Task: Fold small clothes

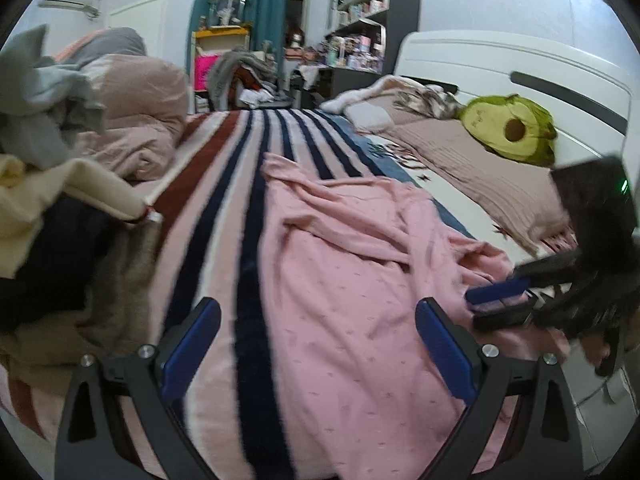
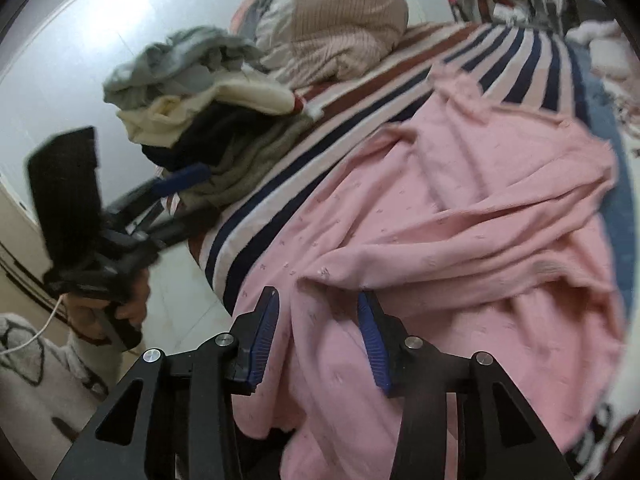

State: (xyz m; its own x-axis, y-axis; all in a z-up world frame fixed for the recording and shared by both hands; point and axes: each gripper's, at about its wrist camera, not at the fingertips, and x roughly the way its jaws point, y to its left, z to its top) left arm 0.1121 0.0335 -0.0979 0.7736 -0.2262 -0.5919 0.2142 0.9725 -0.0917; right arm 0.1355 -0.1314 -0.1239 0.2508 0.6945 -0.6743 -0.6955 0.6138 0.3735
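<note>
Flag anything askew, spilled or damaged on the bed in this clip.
Nothing is spilled or damaged. The pink garment lies rumpled and unfolded across the striped blanket, and the clothes pile by the bed's edge is a loose heap, not a folded stack.

I've got the garment (image 1: 352, 280) spread on the blanket (image 1: 224, 208) — clothes pile (image 1: 60, 184) left, pillow (image 1: 480, 172) far right.
</note>
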